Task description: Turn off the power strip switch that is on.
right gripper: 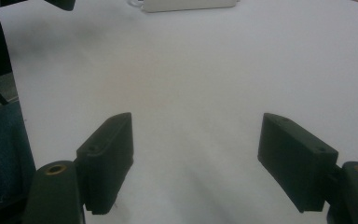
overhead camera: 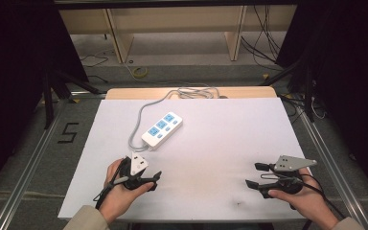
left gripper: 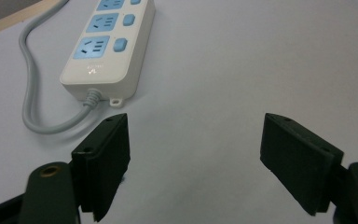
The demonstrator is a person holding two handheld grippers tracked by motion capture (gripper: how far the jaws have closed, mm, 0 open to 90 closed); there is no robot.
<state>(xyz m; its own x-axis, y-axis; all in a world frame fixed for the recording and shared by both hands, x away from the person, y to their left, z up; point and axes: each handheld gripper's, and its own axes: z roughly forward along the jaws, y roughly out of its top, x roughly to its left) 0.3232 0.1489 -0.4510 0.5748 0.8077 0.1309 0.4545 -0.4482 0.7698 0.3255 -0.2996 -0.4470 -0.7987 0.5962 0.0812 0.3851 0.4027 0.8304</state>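
Nothing looks begun: both my left gripper (overhead camera: 154, 181) and right gripper (overhead camera: 253, 175) hover with jaws spread, empty. White power strip (overhead camera: 162, 128) lies untouched mid-table, just ahead of my left jaws.

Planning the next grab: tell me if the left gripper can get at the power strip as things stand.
Probably yes. The left gripper is open, and only bare white table lies between it and the power strip; the strip's grey cable loops off to one side.
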